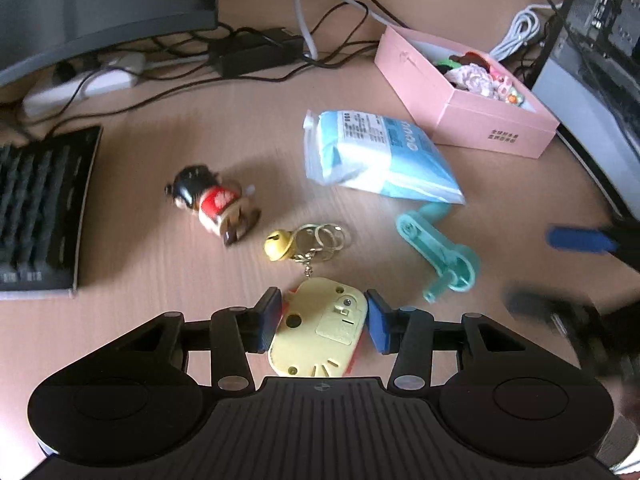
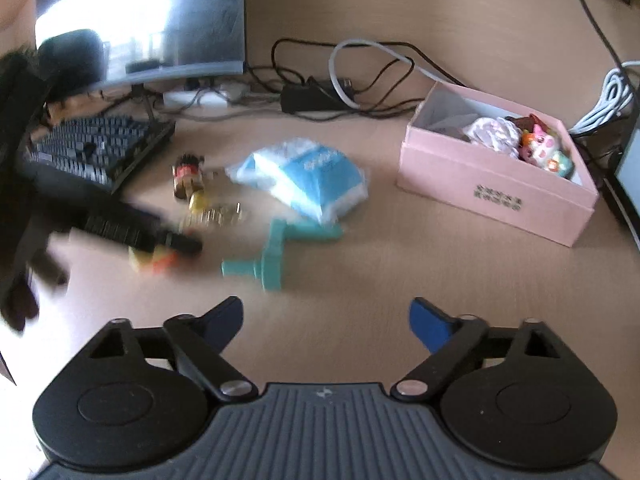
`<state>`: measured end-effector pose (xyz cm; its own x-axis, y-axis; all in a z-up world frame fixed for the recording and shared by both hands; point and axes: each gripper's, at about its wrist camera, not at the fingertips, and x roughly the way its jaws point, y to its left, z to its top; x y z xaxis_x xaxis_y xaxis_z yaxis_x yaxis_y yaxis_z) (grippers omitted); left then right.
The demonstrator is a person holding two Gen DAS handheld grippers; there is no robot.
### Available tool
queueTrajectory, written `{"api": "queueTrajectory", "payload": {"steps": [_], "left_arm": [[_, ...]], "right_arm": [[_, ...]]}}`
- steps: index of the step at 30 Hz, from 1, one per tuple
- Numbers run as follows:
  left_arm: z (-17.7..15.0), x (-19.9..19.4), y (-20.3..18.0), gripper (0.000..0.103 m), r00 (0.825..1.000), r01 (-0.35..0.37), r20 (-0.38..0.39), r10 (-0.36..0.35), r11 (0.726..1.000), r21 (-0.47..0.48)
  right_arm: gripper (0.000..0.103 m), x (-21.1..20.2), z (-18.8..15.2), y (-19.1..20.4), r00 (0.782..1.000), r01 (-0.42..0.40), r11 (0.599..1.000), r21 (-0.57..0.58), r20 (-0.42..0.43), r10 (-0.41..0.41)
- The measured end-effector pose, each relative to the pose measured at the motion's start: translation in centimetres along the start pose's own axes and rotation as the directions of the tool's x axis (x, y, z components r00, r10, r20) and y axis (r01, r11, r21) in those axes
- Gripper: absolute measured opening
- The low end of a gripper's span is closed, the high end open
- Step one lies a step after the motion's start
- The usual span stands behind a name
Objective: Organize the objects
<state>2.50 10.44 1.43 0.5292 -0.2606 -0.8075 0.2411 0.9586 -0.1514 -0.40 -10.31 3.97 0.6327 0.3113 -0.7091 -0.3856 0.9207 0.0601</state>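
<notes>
My left gripper [image 1: 322, 320] has its blue pads on both sides of a yellow keychain toy [image 1: 320, 330] and looks shut on it; its chain runs to key rings and a gold bell [image 1: 280, 245]. Beyond lie a doll figurine [image 1: 212, 204], a blue tissue pack [image 1: 376, 156] and a teal plastic crank [image 1: 436, 256]. A pink box [image 1: 496, 124] holds small toys at the right. My right gripper [image 2: 326, 322] is open and empty over bare desk, short of the teal crank [image 2: 276, 256]. The left gripper [image 2: 132, 232] shows blurred at the left.
A keyboard [image 1: 40, 216] lies at the left, a monitor [image 1: 100, 0] behind it. A power brick [image 1: 256, 52] and cables cross the back of the wooden desk. Another screen [image 1: 600, 60] stands at the right beside the pink box [image 2: 496, 184].
</notes>
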Motion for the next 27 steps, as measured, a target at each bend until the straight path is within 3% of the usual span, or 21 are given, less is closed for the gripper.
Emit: {"api": "queueTrajectory", "payload": {"steps": [4, 6, 10, 11, 13, 18, 19, 20, 24, 27], "left_arm": [[-1.4, -1.0, -0.5, 0.05, 1.0, -0.025, 0.006, 0.025, 0.999, -0.026], [-1.8, -1.4, -0.8, 0.05, 0.999, -0.034, 0.002, 0.034, 0.999, -0.009], [-2.5, -2.2, -0.5, 0.049, 1.0, -0.022, -0.024, 0.021, 0.999, -0.026], [-2.6, -2.4, -0.3, 0.049, 0.999, -0.021, -0.036, 0.019, 0.999, -0.039], [-2.8, -2.9, 0.2, 0.048, 0.999, -0.005, -0.05, 0.002, 0.998, -0.058], [-3.1, -4.3, 0.3, 0.048, 0.998, 0.046, -0.041, -0.046, 0.999, -0.002], [-3.1, -4.7, 0.3, 0.048, 0.998, 0.059, -0.033, -0.059, 0.998, 0.008], [-3.0, -5.1, 0.3, 0.048, 0.997, 0.073, -0.023, -0.072, 0.997, 0.017], [-2.5, -7.3, 0.1, 0.048, 0.992, 0.121, 0.023, -0.123, 0.991, 0.062], [-1.9, -8.2, 0.5, 0.048, 0.991, 0.118, 0.049, -0.122, 0.991, 0.069]], "right_arm": [[0.071, 2.4, 2.4, 0.7, 0.999, -0.033, 0.998, 0.054, 0.016, 0.032], [0.05, 4.0, 3.1, 1.8, 0.999, -0.036, 0.999, 0.029, -0.006, 0.036], [0.027, 6.7, 3.3, 3.8, 0.996, -0.015, 0.999, -0.04, -0.085, 0.012], [0.017, 6.5, 3.1, 4.2, 0.997, 0.006, 0.998, -0.063, -0.077, -0.011], [0.011, 5.8, 2.9, 4.7, 0.995, 0.027, 0.997, -0.073, -0.093, -0.034], [0.011, 1.1, 2.4, 4.9, 0.992, 0.097, 0.992, -0.085, -0.069, -0.103], [0.009, 0.1, 2.4, 5.0, 0.992, 0.112, 0.99, -0.086, -0.056, -0.117], [0.0, -0.9, 2.4, 4.9, 0.991, 0.125, 0.988, -0.086, -0.046, -0.13], [0.0, -4.5, 2.2, 4.6, 0.983, 0.18, 0.981, -0.077, -0.008, -0.181], [0.0, -6.0, 2.0, 4.1, 0.974, 0.226, 0.971, -0.075, 0.024, -0.225]]}}
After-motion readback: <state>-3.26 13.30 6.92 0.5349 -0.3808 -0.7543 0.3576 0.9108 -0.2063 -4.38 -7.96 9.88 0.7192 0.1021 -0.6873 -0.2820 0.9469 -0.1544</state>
